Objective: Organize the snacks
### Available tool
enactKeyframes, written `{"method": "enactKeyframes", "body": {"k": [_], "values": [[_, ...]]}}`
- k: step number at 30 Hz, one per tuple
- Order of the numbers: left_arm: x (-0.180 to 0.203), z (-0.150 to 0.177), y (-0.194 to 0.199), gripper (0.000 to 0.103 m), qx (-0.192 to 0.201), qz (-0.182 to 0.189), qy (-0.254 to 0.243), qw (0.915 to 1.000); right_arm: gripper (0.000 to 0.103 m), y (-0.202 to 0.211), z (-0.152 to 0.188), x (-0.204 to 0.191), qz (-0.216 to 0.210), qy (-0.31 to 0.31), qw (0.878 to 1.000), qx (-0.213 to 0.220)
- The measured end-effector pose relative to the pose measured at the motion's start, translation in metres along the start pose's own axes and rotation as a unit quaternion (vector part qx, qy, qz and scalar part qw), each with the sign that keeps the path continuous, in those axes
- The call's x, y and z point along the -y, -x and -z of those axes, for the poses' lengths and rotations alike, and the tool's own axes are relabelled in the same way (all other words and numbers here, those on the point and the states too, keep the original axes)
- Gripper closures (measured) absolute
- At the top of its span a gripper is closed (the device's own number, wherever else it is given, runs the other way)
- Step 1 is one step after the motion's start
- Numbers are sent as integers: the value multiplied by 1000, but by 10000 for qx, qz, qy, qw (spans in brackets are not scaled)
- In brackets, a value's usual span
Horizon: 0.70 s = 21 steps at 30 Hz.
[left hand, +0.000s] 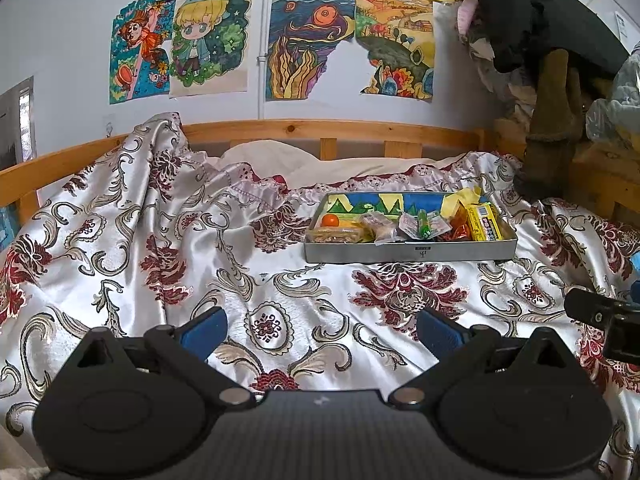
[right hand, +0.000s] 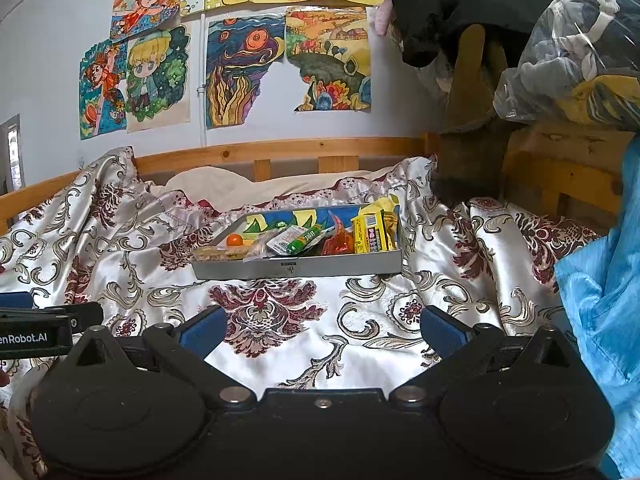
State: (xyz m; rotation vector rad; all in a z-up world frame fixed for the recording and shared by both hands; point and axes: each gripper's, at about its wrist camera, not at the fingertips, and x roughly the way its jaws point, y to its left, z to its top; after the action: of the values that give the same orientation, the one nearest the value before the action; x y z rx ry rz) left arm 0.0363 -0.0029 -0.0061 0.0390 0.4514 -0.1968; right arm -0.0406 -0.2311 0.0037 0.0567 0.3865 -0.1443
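Left wrist view. The left gripper (left hand: 322, 330) fills the bottom of the frame, its blue fingers (left hand: 204, 330) spread wide with nothing between them, hovering over the bedspread (left hand: 160, 248). The box (left hand: 408, 250) sits right of centre on the bed, well apart from the gripper. Snacks lie inside it: an orange (left hand: 330, 220) at its left end, clear packets (left hand: 380, 228) in the middle, a yellow carton (left hand: 485, 222) at its right end. Part of the right gripper (left hand: 600, 316) shows at the right edge.

Right wrist view. The right gripper (right hand: 320, 330) is likewise spread and empty at the bottom of the frame. The box (right hand: 300, 268) lies at centre, ahead of it. No snack appears loose on the bedspread (right hand: 400, 300). The step appears to be either the approach or the finish. A further move would call for a long reach forward to the box.
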Motion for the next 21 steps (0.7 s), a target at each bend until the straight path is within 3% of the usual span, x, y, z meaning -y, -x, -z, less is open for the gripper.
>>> {"method": "enactKeyframes", "body": {"k": [21], "values": [[0, 0, 0, 0, 4, -2, -1, 10000, 1, -1, 2, -2, 6, 9, 10000, -27]]}}
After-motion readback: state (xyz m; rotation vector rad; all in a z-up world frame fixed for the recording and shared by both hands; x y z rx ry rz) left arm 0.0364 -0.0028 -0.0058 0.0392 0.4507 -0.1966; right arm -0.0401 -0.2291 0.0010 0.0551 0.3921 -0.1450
